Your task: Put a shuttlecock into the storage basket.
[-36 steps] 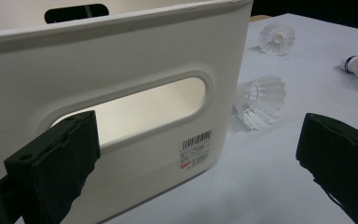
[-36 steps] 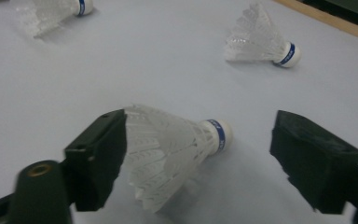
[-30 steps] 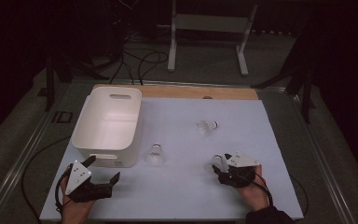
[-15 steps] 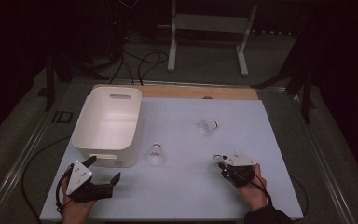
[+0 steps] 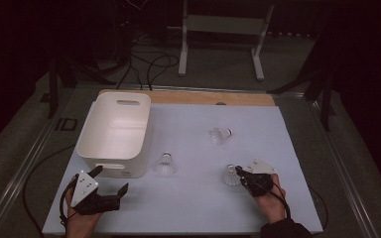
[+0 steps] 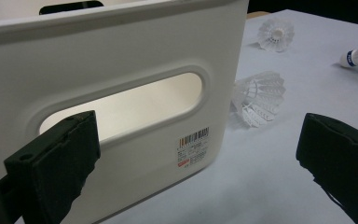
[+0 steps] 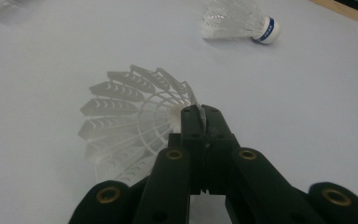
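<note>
On the desk (image 5: 188, 213) the bin (image 5: 115, 133) stands at the left. One shuttlecock (image 5: 164, 165) lies just right of its near corner, a second (image 5: 220, 134) farther back and right. A third (image 5: 231, 175) lies near the front, between the right gripper's (image 5: 239, 173) jaws. The left gripper (image 5: 110, 184) sits before the bin.

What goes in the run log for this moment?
right gripper: just closed on shuttlecock | left gripper: open by bin
</note>
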Demonstrator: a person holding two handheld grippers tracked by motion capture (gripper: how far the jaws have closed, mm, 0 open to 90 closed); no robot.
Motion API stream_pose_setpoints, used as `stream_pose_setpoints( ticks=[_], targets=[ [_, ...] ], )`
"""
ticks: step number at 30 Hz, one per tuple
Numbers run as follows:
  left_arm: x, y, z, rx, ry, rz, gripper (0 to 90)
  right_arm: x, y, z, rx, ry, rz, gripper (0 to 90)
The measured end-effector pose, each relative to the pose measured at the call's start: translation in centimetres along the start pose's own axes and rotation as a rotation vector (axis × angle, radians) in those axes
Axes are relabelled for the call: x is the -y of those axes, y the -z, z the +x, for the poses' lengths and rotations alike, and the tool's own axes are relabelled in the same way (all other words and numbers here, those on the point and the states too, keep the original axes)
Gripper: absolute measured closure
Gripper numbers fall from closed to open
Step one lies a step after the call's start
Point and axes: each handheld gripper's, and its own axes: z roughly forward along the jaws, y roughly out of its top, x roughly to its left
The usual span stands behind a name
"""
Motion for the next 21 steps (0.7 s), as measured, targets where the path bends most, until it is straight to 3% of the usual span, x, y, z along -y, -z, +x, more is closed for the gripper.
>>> stream_pose_setpoints(
  ticks=[13,21],
  targets=[
    [0.1,0.0,0.1,0.007,0.008,-0.006,0.3,-0.7,0.7,0.2,-0.015,-0.021,-0.018,88.8],
    [0.1,0.1,0.2,0.009,0.015,-0.013,0.3,-1.4,1.1,0.2,-0.006,0.003,0.007,88.8]
  ],
)
